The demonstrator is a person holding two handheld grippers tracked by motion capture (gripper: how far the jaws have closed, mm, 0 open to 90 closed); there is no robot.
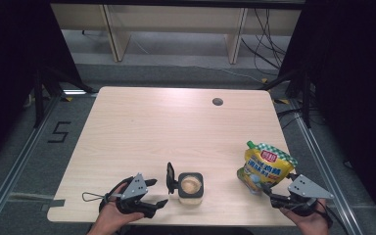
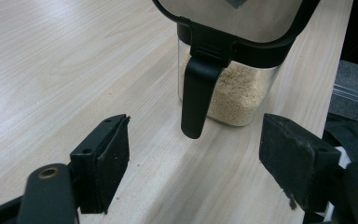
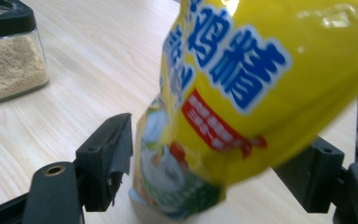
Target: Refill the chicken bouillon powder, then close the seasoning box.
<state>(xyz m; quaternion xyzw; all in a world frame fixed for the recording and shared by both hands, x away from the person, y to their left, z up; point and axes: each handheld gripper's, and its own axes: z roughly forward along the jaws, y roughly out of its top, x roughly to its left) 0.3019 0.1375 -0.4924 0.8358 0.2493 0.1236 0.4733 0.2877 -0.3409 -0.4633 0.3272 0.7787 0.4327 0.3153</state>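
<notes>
A jar (image 1: 191, 187) is placed at the table's (image 1: 142, 127) near edge; a pouch (image 1: 266, 167) is stood to its right, well apart.

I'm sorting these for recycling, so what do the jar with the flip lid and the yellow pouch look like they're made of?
The jar has clear, glossy walls, glass or hard plastic, since the pale granules show through. Its collar and flip lid look like matte black moulded plastic. The yellow pouch seems to be thin, shiny printed plastic film, since it creases and throws bright glare.
</notes>
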